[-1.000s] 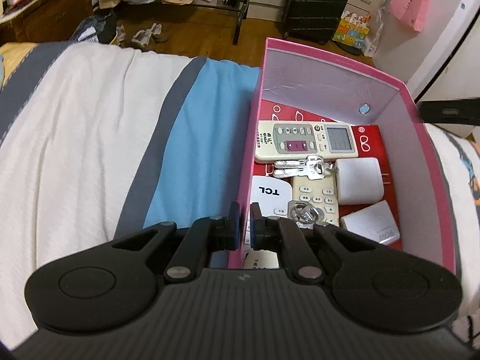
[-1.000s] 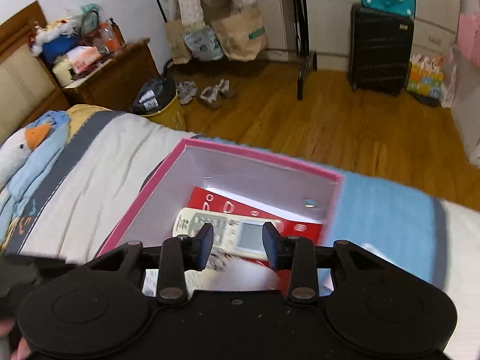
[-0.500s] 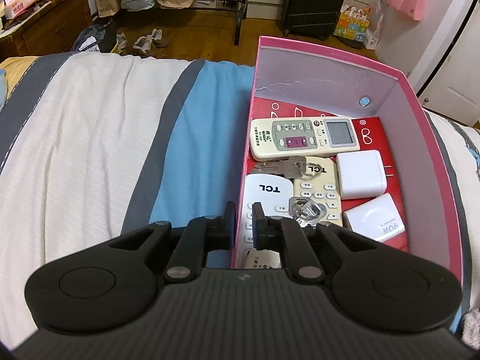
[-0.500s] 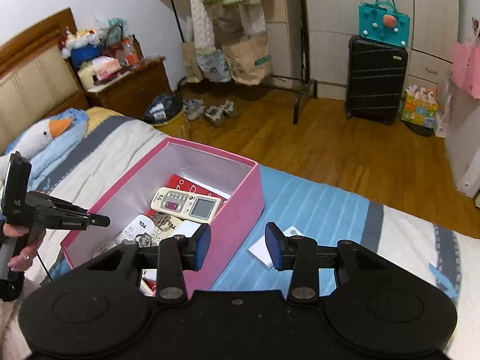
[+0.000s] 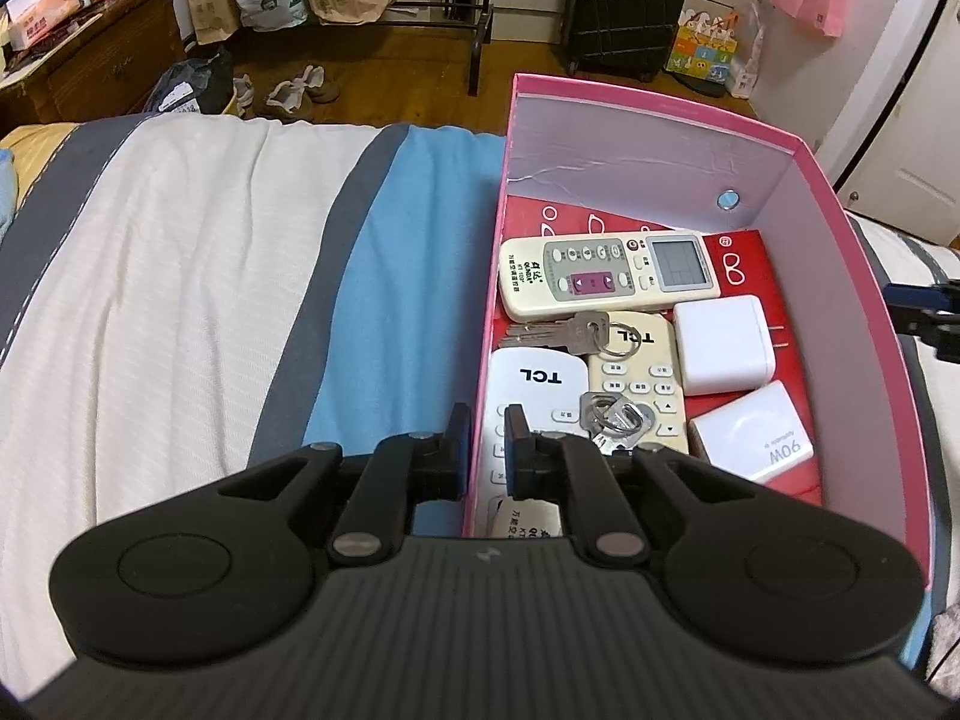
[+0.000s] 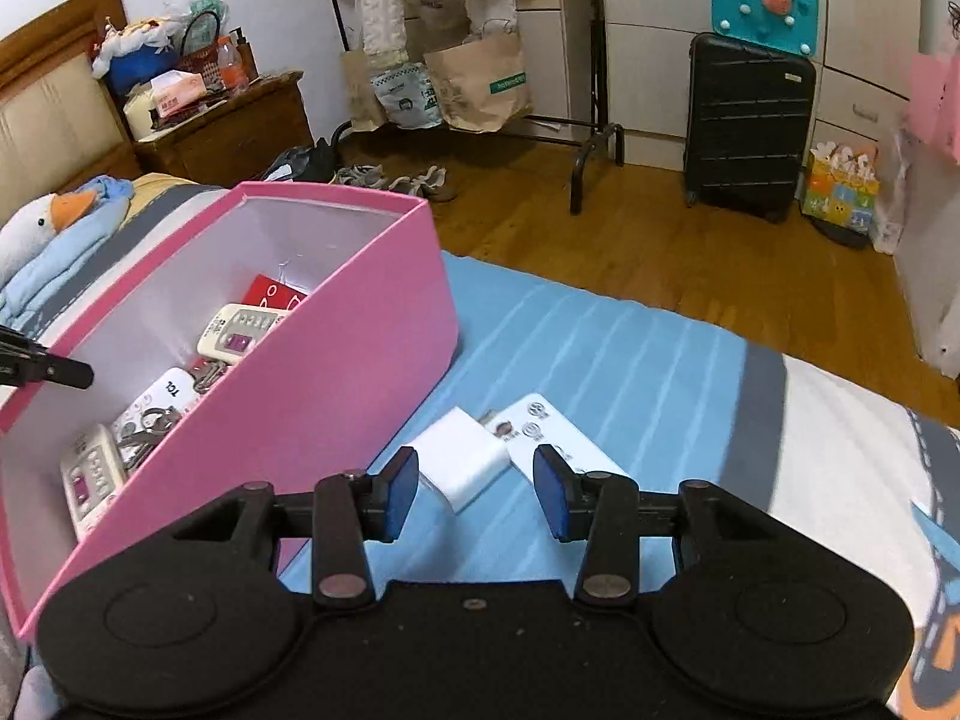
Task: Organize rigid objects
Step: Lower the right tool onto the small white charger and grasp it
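nearby, pink box [image 6: 336,360] wall left of white charger [image 6: 465,461] and card [image 6: 558,438] on bed [image 6: 630,348], right gripper [image 6: 475,489] fingers apart, empty, left gripper [image 5: 482,444] fingers pinching the box's wall, open blanket rightward

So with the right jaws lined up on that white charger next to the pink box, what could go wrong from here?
1. The white charger lies against a white card; the open right gripper might catch both.
2. The charger sits on the soft blue bedspread, so it may tilt or sink when pressed.
3. The left gripper pinches only one wall of the pink box, which could tip if bumped.
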The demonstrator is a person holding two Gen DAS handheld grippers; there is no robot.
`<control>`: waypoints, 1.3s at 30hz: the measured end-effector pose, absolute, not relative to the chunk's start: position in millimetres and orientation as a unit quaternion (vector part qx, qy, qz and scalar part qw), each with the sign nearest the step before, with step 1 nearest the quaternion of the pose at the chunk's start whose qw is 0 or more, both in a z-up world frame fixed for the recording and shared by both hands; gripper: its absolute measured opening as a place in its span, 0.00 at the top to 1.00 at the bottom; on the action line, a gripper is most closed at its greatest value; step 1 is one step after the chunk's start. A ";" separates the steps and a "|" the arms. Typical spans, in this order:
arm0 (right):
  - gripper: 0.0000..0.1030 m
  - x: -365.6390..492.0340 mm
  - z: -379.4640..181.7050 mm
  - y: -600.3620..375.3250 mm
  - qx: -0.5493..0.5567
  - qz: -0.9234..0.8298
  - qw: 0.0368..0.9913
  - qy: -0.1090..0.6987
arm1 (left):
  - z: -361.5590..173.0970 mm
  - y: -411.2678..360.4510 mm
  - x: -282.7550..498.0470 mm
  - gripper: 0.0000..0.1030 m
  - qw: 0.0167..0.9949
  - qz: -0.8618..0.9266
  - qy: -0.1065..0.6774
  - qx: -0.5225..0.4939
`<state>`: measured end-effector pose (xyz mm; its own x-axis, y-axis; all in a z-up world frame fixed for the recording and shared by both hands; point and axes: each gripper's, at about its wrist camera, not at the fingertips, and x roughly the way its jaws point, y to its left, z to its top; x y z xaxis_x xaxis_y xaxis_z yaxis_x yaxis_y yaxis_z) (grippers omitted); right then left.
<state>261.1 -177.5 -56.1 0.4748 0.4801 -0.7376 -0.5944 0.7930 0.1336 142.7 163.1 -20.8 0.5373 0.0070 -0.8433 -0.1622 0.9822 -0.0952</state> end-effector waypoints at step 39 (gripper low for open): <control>0.35 231.8 -86.9 -156.7 -0.153 0.264 0.825 0.475 | -21.6 160.6 147.1 0.87 0.870 0.048 0.484 -0.081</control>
